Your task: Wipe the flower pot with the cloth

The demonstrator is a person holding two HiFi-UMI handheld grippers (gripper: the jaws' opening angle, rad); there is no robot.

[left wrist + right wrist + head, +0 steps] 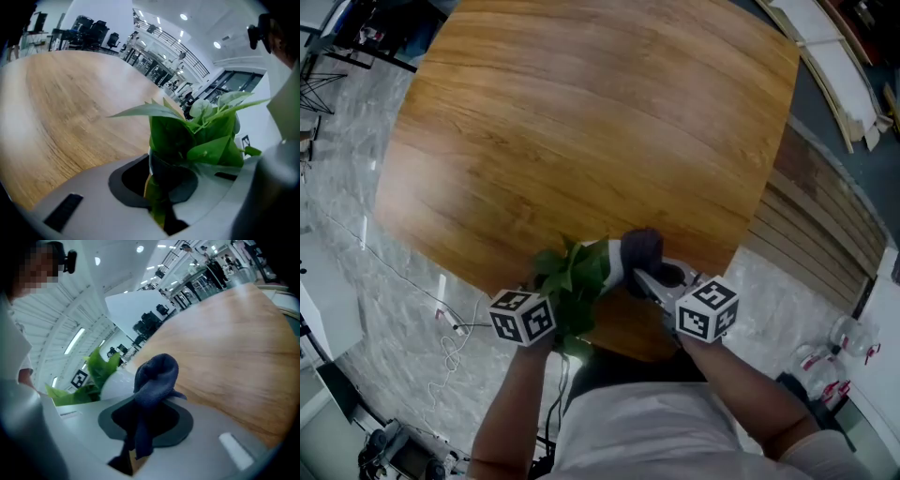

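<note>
Above the near edge of the wooden table (581, 122) is a small white flower pot (610, 263) with green leaves (572, 274). My left gripper (558, 298) comes in from the lower left and is shut on the pot at its rim, among the leaves (187, 136). In the left gripper view the plant fills the space between the jaws of the left gripper (157, 187). My right gripper (658, 281) is shut on a dark blue cloth (642, 248), which is bunched against the pot's right side. The right gripper view shows the cloth (154, 376) in the right gripper (140, 427), next to the pot (115, 383).
The tabletop stretches away beyond the pot. White cables (450, 337) lie on the marble floor at lower left. Wooden slats (816, 234) lie right of the table, and bottles (825, 361) stand at lower right. The person's arms and torso fill the bottom of the head view.
</note>
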